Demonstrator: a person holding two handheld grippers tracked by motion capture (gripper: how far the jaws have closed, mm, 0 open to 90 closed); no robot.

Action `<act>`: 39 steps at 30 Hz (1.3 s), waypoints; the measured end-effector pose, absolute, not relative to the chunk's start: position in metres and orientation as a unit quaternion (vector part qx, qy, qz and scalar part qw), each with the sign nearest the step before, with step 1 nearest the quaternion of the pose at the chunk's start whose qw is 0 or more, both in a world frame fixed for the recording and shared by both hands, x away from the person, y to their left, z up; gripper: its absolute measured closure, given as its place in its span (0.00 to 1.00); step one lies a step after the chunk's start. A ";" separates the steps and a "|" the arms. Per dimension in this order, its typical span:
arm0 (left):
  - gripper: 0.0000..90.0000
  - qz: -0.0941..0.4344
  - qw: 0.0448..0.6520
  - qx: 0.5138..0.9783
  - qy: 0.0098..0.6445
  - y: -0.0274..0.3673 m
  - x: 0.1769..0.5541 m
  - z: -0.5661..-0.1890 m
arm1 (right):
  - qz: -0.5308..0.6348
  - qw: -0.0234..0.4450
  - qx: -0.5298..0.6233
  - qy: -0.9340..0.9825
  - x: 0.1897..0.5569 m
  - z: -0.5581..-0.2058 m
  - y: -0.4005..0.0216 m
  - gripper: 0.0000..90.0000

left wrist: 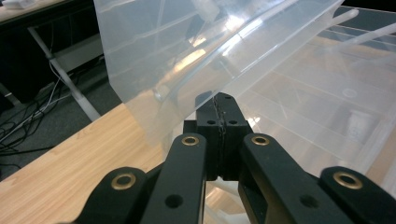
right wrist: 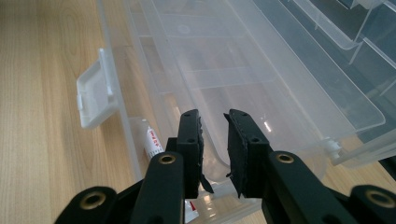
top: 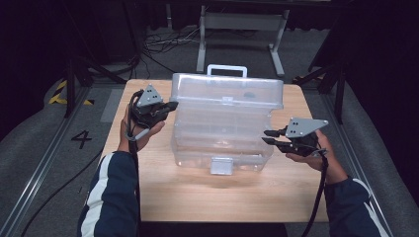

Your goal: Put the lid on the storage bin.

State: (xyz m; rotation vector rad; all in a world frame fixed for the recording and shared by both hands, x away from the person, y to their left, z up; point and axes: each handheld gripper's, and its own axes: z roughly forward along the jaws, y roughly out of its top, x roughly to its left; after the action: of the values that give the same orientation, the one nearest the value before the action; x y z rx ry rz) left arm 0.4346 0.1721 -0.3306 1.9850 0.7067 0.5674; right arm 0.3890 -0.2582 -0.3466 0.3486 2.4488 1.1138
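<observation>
Where legible, floor numeral "4" [top: 81, 138]

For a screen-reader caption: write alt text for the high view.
A clear plastic box, lid raised, stands on a wooden table. The left gripper is shut at the lid's left edge; the right gripper is at the box's right side, jaws slightly apart.

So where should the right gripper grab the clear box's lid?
The lid is raised and its right edge overhangs the box, so grip that thin edge from the right, level. The right gripper has a gap between its jaws that looks wide enough, I'd judge.
</observation>
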 end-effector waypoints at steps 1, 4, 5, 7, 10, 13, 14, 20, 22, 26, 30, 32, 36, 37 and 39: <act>1.00 0.232 0.459 0.808 0.287 0.171 0.433 -0.331 | 0.400 0.212 0.125 0.883 0.389 -0.347 -0.258 0.83; 1.00 0.230 0.453 0.814 0.281 0.170 0.431 -0.333 | 0.401 0.209 0.126 0.883 0.388 -0.349 -0.258 0.84; 1.00 0.231 0.448 0.816 0.282 0.169 0.430 -0.334 | 0.398 0.207 0.123 0.885 0.387 -0.351 -0.257 0.84; 1.00 0.232 0.443 0.818 0.283 0.168 0.427 -0.335 | 0.395 0.206 0.121 0.887 0.387 -0.352 -0.256 0.84; 1.00 0.232 0.439 0.821 0.281 0.168 0.424 -0.337 | 0.395 0.207 0.120 0.887 0.386 -0.352 -0.256 0.85; 1.00 0.233 0.438 0.822 0.281 0.171 0.422 -0.338 | 0.393 0.207 0.118 0.888 0.386 -0.353 -0.256 0.85; 1.00 0.232 0.438 0.822 0.281 0.171 0.421 -0.338 | 0.394 0.207 0.118 0.888 0.385 -0.353 -0.256 0.85; 1.00 0.230 0.440 0.823 0.277 0.172 0.419 -0.340 | 0.397 0.209 0.121 0.886 0.384 -0.353 -0.258 0.85; 1.00 0.230 0.438 0.823 0.278 0.172 0.418 -0.340 | 0.399 0.206 0.123 0.885 0.383 -0.353 -0.259 0.85; 1.00 0.226 0.434 0.828 0.273 0.173 0.416 -0.342 | 0.397 0.207 0.123 0.886 0.382 -0.355 -0.260 0.85; 1.00 0.224 0.431 0.831 0.271 0.173 0.414 -0.343 | 0.400 0.204 0.127 0.885 0.380 -0.357 -0.263 0.85; 1.00 0.222 0.428 0.834 0.269 0.173 0.413 -0.344 | 0.400 0.203 0.127 0.884 0.379 -0.357 -0.263 0.85; 1.00 0.221 0.424 0.837 0.266 0.174 0.411 -0.347 | 0.400 0.203 0.128 0.885 0.378 -0.359 -0.263 0.85; 1.00 0.222 0.424 0.837 0.267 0.174 0.410 -0.348 | 0.399 0.203 0.129 0.885 0.377 -0.360 -0.263 0.84; 1.00 0.218 0.422 0.840 0.264 0.174 0.408 -0.350 | 0.399 0.203 0.129 0.885 0.377 -0.361 -0.264 0.84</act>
State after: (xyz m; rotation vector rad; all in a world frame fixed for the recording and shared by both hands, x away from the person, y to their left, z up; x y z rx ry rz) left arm 0.4083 0.1740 -0.3496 2.1026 0.6621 0.5454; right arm 0.3766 -0.2636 -0.3605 0.3593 2.4705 1.1135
